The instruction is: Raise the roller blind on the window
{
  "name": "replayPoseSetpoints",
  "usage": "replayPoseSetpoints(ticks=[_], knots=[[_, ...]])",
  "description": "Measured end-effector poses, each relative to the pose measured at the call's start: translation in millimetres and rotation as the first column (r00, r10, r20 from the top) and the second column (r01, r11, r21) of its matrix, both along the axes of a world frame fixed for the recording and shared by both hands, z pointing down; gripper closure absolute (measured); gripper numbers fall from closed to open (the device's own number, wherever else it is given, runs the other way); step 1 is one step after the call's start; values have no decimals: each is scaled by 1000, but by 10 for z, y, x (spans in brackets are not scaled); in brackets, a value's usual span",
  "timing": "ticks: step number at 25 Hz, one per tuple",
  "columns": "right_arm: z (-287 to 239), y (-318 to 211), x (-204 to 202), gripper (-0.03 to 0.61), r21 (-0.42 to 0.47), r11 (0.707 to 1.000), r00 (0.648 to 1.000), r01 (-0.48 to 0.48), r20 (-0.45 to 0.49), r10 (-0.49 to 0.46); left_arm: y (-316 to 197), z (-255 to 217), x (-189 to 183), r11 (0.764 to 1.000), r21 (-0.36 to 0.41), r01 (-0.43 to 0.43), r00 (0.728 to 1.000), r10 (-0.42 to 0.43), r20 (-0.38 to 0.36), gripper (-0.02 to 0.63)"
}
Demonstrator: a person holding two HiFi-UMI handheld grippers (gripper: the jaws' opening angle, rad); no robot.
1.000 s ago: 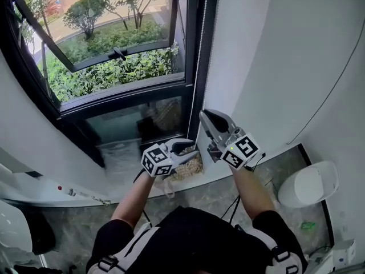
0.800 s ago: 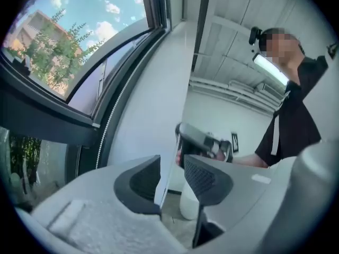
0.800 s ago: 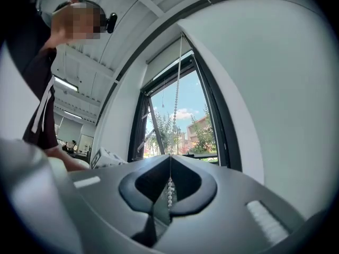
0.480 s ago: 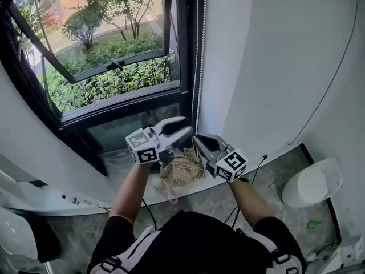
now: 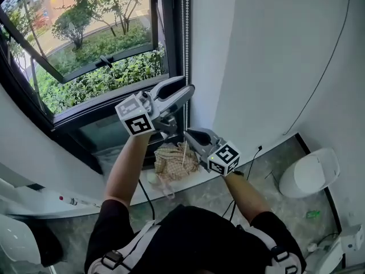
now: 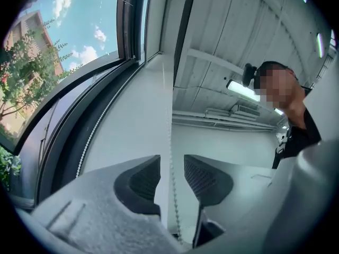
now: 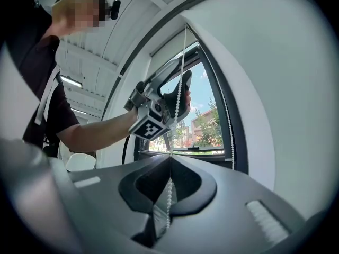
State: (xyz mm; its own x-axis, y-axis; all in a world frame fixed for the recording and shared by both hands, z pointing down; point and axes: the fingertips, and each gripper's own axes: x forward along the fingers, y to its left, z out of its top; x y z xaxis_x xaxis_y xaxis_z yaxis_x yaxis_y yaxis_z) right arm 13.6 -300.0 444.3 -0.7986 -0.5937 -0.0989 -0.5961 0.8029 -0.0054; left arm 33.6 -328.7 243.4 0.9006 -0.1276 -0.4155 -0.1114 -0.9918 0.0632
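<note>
Window (image 5: 85,56) fills the upper left of the head view, one sash tilted open, shrubs and trees outside. Woven bag (image 5: 171,160) sits on the ledge below it, lower centre.

My left gripper (image 5: 183,87) is up at frame centre, just right of the dark window frame, tips angled upward. Jaws stand well apart. The bead chain (image 5: 184,33) runs straight through the gap; the left gripper view shows clear space between the chain and each pad, so there's no grip.

My right gripper (image 5: 188,135) is lower, just below the left one. Jaws are together, pinched on the same bead chain: the right gripper view has the beads coming out of the closed tips and hanging down between the pads.

Roller blind (image 7: 168,45): only a pale strip at the top of the window opening, upper centre of the right gripper view. The glass below it is uncovered.

Right half of the head view: bare white wall (image 5: 268,67) with a thin dark cable (image 5: 319,87) running down it. White rounded fixture (image 5: 308,174) on the floor, lower right.
</note>
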Motion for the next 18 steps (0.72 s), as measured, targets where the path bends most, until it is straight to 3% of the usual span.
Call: replayPoseSetpoints(ticks=[5, 7, 8, 12, 15, 18], knots=[[12, -29, 49, 575, -2, 1000, 1000, -11, -4, 11, 136, -205, 40, 998, 64, -29, 999, 30, -23, 485], [13, -30, 48, 575, 2, 1000, 1000, -7, -8, 7, 141, -205, 44, 997, 73, -22, 1000, 23, -11, 567], [15, -19, 46, 575, 5, 1000, 1000, -5, -10, 5, 136, -197, 31, 998, 65, -18, 1000, 19, -13, 594], [40, 10, 55, 575, 4, 1000, 1000, -3, -13, 3, 55, -154, -46, 1000, 6, 17, 999, -17, -35, 598], [216, 6, 43, 575, -33, 999, 999, 8, -48, -10, 8, 22, -21, 999, -7, 50, 999, -49, 7, 600], [720, 87, 53, 575, -144, 989, 987, 26, -153, -48, 1, 519, 40, 996, -41, 80, 993, -76, 87, 600]])
